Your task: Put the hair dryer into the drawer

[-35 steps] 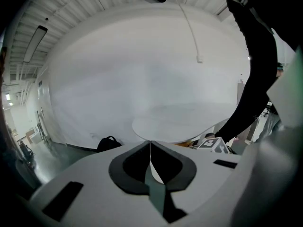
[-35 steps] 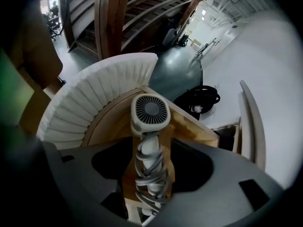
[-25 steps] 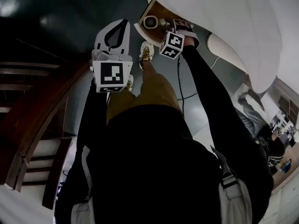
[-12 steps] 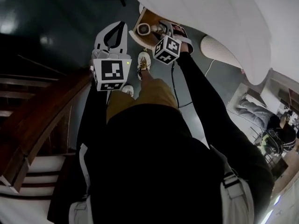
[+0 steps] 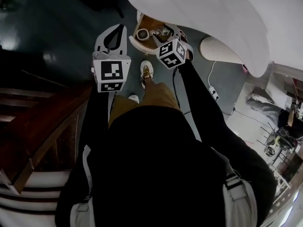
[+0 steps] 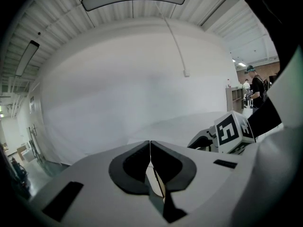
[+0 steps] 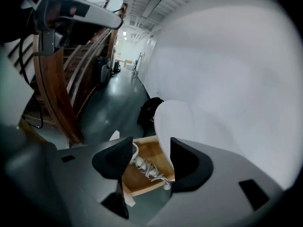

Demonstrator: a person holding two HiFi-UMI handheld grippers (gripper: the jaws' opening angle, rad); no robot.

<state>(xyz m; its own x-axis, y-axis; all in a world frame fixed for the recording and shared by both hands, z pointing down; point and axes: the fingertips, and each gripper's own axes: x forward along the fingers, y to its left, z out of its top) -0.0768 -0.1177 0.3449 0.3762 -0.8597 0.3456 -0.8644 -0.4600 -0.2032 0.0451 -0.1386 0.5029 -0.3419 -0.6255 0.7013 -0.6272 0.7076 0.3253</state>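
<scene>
The white hair dryer (image 7: 140,166) lies with its coiled cord in the open wooden drawer (image 7: 152,149), under the edge of a rounded white tabletop. In the head view the hair dryer (image 5: 142,33) shows as a white ring inside the drawer (image 5: 145,22). My right gripper (image 7: 150,156) hovers above the drawer, open, with nothing between its jaws; in the head view the right gripper (image 5: 165,33) sits just over the drawer's near side. My left gripper (image 5: 119,30) is held to the left of the drawer, away from it. That left gripper (image 6: 150,148) is shut and empty.
A big rounded white tabletop (image 5: 213,13) overhangs the drawer. A ribbed white appliance (image 5: 221,51) stands on the dark floor at right, with a power strip (image 5: 213,93) and cable. A wooden stair railing (image 5: 42,122) runs along the left. The person's shoes (image 5: 147,71) are below the drawer.
The right gripper has drawn back a little from the drawer toward the person. The head view has shifted. The hair dryer stays in the drawer; the left gripper stays shut.
</scene>
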